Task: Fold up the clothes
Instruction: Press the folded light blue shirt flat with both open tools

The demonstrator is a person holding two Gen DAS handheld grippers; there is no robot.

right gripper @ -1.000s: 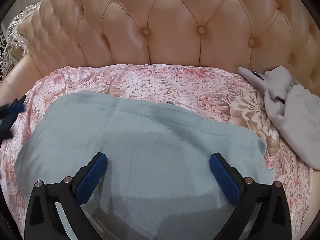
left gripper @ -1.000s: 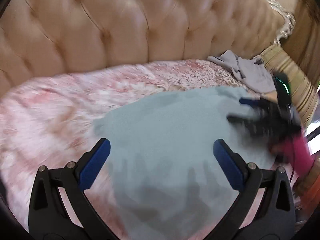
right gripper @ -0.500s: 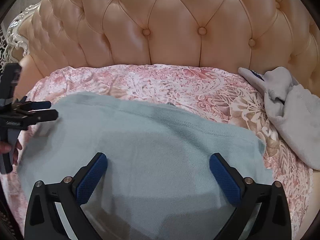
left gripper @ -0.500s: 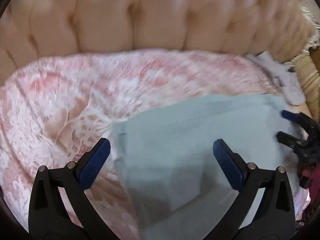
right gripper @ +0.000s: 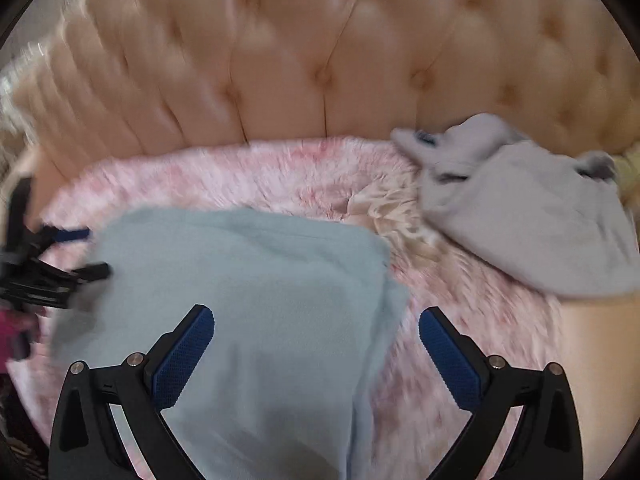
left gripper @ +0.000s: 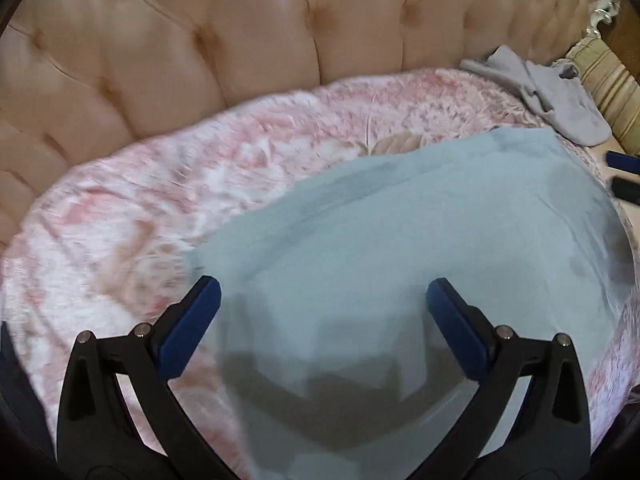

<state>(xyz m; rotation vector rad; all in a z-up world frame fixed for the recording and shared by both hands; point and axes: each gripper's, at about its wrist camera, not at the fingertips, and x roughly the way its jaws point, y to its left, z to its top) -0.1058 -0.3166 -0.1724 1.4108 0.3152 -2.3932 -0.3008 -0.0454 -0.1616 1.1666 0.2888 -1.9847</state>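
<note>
While the light blue garment [left gripper: 420, 248] lies spread flat on the pink floral bedspread [left gripper: 132, 224], the left gripper [left gripper: 324, 312] hovers over its near part with fingers spread wide, grasping nothing. Over the cloth's right edge, the right gripper [right gripper: 316, 344] hangs likewise released and empty. A grey garment [right gripper: 532, 220] lies crumpled at far right, beside the tufted peach headboard [right gripper: 320, 60].

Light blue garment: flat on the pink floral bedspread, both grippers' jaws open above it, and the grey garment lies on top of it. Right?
Not quite. The grey garment does not lie on the light blue garment; it sits apart to its right, near the tufted headboard, with pink floral bedspread between them, as the right wrist view shows. The rest holds: left gripper and right gripper are open.
</note>
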